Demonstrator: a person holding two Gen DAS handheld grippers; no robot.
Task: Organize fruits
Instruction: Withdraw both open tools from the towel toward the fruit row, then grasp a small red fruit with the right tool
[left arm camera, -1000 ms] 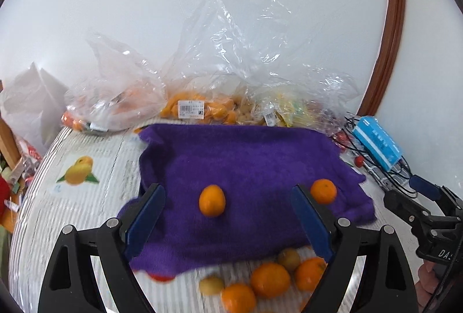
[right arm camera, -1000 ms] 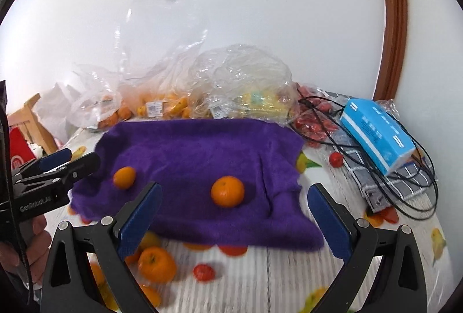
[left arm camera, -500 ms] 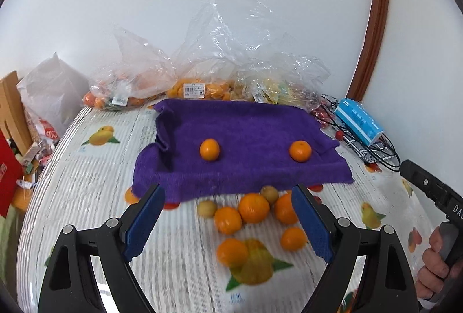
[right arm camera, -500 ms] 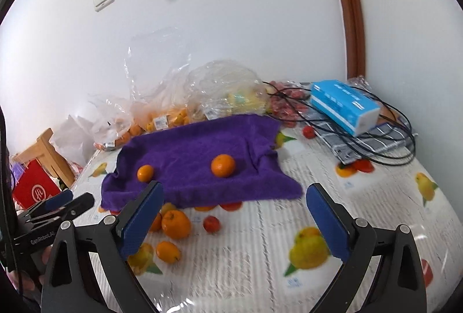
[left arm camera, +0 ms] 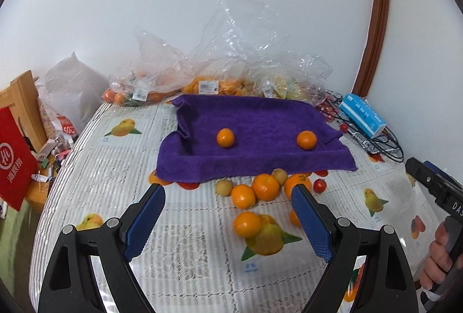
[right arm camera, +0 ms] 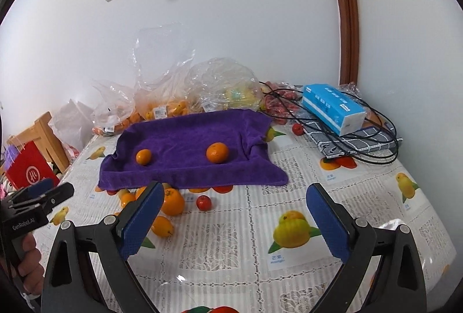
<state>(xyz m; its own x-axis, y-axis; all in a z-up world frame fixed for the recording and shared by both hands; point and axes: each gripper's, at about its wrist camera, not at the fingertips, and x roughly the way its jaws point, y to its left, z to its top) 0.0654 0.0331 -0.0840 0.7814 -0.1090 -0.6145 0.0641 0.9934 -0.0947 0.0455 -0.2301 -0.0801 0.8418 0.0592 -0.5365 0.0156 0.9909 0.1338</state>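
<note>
Two oranges [left arm camera: 225, 137] sit on the purple towel [left arm camera: 260, 122], well apart; the rest of the loose fruit [left arm camera: 264, 187] lies on the table [left arm camera: 95, 168] just in front of its near edge. Both the left gripper [left arm camera: 228, 222] and the right gripper [right arm camera: 231, 219] hang over the table with jaws spread wide, holding nothing. It looks like a pause between picks (sorting barely begun). Next, I'd say, one gripper must drop onto a loose orange and close.

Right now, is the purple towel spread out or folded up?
Spread out. The purple towel lies open over the table, left edge rumpled, with two oranges resting apart on top.
</note>
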